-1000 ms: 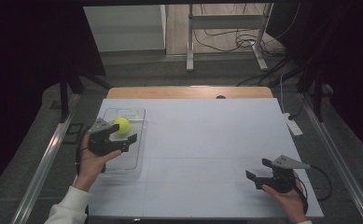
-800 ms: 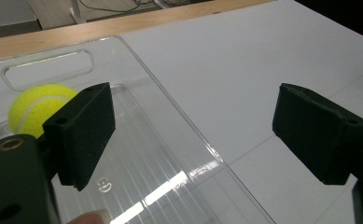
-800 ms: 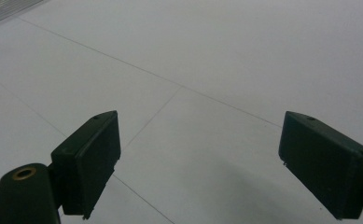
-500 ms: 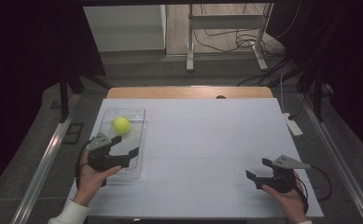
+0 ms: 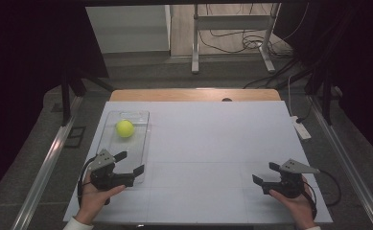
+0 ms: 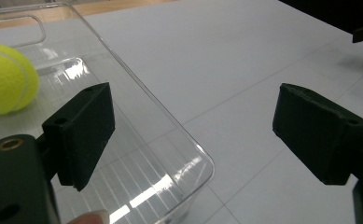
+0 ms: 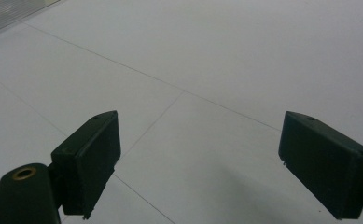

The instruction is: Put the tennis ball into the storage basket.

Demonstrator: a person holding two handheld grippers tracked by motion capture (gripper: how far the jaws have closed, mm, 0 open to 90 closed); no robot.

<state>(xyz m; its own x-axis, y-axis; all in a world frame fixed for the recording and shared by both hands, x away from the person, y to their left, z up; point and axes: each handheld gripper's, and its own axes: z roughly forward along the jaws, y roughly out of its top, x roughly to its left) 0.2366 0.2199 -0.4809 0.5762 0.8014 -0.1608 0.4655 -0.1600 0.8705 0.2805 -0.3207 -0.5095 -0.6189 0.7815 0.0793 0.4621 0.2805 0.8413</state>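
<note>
With the tennis ball (image 5: 124, 128) resting at the far end of the clear tray (image 5: 141, 143), the wide-open, empty left gripper (image 5: 128, 166) straddling the tray's near right corner could bump it and roll the ball, while the right gripper (image 5: 265, 175), also spread empty, waits well apart.

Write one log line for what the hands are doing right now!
left gripper: open, at clear tray near end | tennis ball: in tray, free | right gripper: open, over white table

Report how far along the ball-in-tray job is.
Done: the tennis ball lies in the clear tray, free of either gripper. In hand: nothing; the left gripper is open at the tray's near end, the right gripper open over the bare table. Left: seemingly nothing.
</note>
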